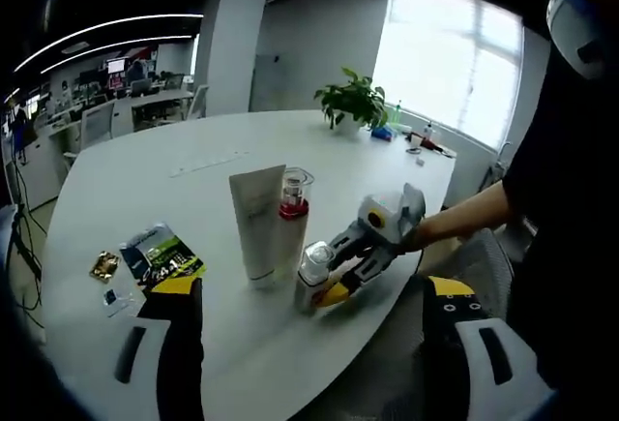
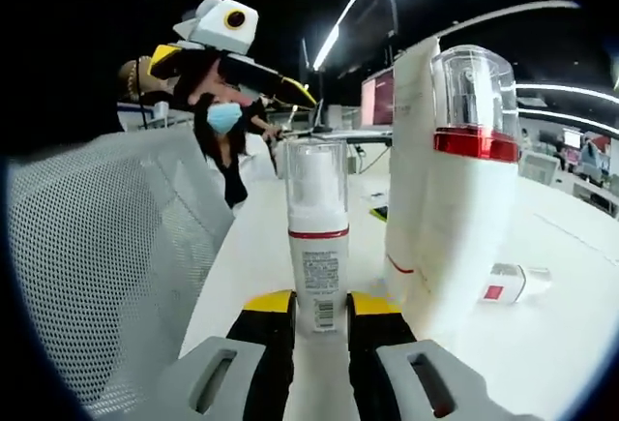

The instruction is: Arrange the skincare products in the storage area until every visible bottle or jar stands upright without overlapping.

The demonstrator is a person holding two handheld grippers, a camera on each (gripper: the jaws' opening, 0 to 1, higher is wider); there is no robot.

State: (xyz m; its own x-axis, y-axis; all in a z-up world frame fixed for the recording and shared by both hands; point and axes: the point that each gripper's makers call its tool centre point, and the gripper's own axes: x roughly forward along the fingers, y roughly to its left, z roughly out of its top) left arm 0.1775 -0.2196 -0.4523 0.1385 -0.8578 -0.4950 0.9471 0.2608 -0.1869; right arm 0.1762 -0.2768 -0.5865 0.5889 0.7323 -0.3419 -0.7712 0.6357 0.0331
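While the left gripper hangs released, the right gripper grasps a clear-capped bottle beside the white tube.

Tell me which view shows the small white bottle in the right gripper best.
The right gripper view: the small white bottle stands upright and close between the right gripper jaws, red band and label visible. The left gripper view shows the bottle small, beside the white tube, partly hidden by the gripper.

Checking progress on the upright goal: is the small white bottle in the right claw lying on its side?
No, the small white bottle stands upright on the table between the right claw tips.
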